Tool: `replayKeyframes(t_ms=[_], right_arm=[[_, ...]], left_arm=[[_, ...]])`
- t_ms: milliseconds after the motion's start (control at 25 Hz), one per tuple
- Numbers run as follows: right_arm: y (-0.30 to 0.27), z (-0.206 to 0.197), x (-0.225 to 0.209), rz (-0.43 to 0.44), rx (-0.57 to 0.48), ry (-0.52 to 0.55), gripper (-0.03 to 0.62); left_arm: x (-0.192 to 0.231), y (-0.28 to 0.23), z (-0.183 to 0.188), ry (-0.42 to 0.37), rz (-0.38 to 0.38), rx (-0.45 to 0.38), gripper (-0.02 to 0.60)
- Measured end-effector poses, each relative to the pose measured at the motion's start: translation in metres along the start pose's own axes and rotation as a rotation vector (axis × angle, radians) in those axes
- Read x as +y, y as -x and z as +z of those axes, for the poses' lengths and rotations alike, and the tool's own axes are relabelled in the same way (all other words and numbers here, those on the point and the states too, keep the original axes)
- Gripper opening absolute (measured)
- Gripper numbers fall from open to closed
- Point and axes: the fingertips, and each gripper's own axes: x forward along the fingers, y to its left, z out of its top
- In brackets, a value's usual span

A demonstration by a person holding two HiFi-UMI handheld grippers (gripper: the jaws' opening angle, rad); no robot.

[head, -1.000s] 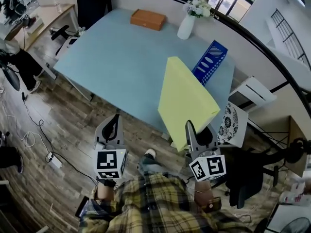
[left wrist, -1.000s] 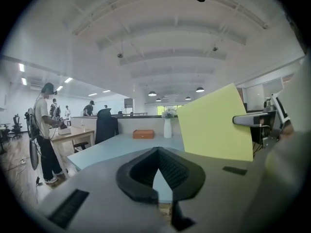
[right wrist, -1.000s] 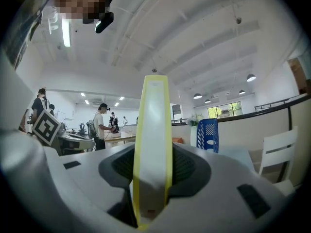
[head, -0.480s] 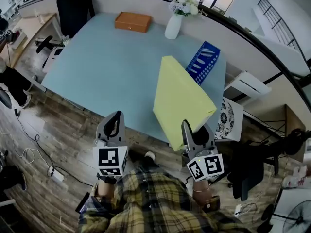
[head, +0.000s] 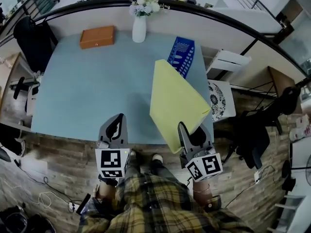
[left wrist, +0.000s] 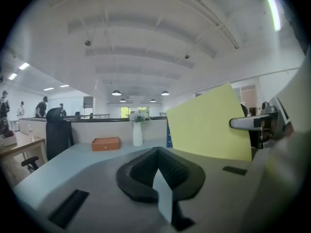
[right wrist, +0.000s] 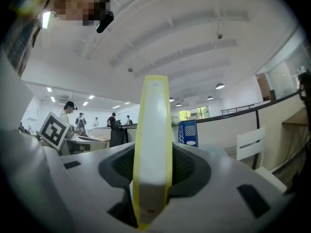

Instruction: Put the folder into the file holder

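My right gripper is shut on the near corner of a yellow folder and holds it tilted up over the right part of the light blue table. In the right gripper view the folder stands edge-on between the jaws. The blue file holder stands upright at the table's far right, beyond the folder, and shows small in the right gripper view. My left gripper hovers at the table's front edge, shut and empty. From it, the folder shows at the right.
A white vase with flowers and an orange box sit at the table's far edge. A chair with a patterned seat stands right of the table. A low partition wall runs behind it.
The head view has swung, so the table now lies squarer in front. Both grippers and the held folder keep the same pose relative to each other.
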Motion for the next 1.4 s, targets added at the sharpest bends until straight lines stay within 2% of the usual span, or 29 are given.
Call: replayKeyframes(t_ms=[360,600,840,1400], right_arm=[[0.002,-0.004,0.03,-0.189,-0.031,-0.007,0.167],[0.009,-0.008,0.034,-0.301,-0.032,-0.012,0.167],[0.028,-0.01,0.031,-0.347,-0.031,-0.024,0.167],[0.061,-0.001,-0.004,-0.341,-0.023,-0.011,0.167]], left_arm=[[0.01,-0.024,0.009,-0.073,-0.227,-0.019,-0.008],[0.011,-0.034,0.009,-0.098,-0.318,-0.014,-0.008],[0.0,-0.037,0.005,-0.105,-0.348,-0.003,-0.008],[-0.055,-0.04,0.011,-0.095,-0.375,-0.011,-0.008]])
